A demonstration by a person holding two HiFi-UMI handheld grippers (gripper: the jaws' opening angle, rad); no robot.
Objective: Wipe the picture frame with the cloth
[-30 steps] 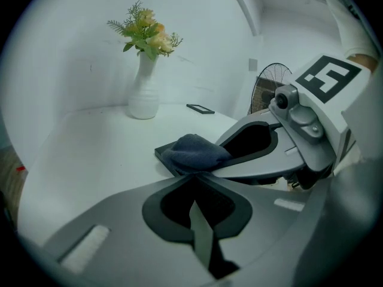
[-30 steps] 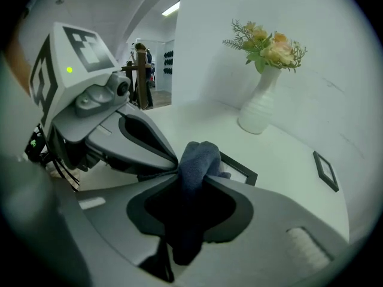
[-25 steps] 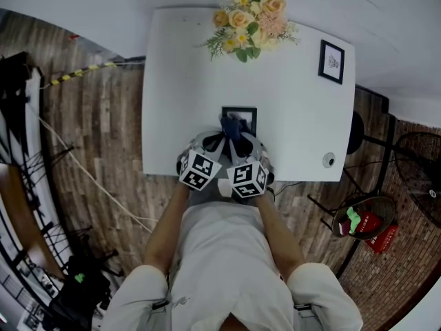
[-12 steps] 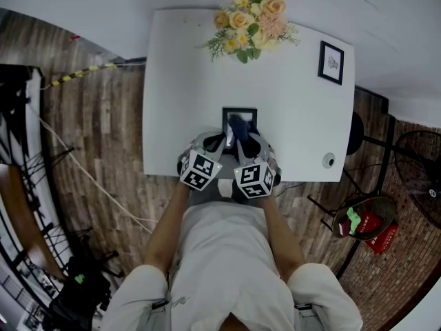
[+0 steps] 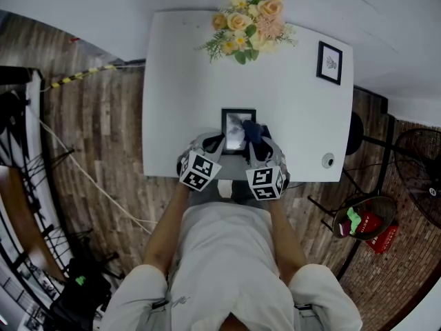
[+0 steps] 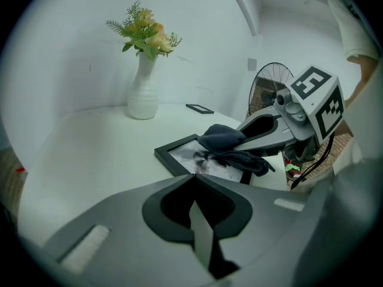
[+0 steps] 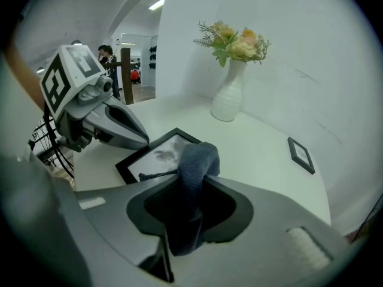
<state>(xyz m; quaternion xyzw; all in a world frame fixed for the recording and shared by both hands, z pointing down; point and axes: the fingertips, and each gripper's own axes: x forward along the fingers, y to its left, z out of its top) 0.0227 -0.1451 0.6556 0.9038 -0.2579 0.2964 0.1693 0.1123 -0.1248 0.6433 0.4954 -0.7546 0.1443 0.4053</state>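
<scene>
A black picture frame [image 5: 234, 131] lies flat near the front edge of the white table [image 5: 186, 81]. My right gripper [image 5: 253, 135] is shut on a dark blue cloth [image 5: 251, 129], which rests on the frame's right side. From the right gripper view, the cloth [image 7: 194, 160] bulges out of the jaws over the frame [image 7: 152, 155]. My left gripper [image 5: 216, 143] is shut, its tips against the frame's left near edge. In the left gripper view, the frame [image 6: 179, 154] runs under the meeting jaw tips, with the cloth [image 6: 224, 139] and right gripper [image 6: 263, 133] beyond.
A white vase of flowers [image 5: 249, 21] stands at the table's back. A smaller black frame [image 5: 331, 62] lies at the back right, and a small round object [image 5: 329, 160] sits near the front right corner. A fan [image 5: 420, 178] and a basket [image 5: 365, 219] are on the floor to the right.
My right gripper has slid the cloth rightward across the frame, from its middle to its right side, uncovering the picture. The left gripper has stayed put.
</scene>
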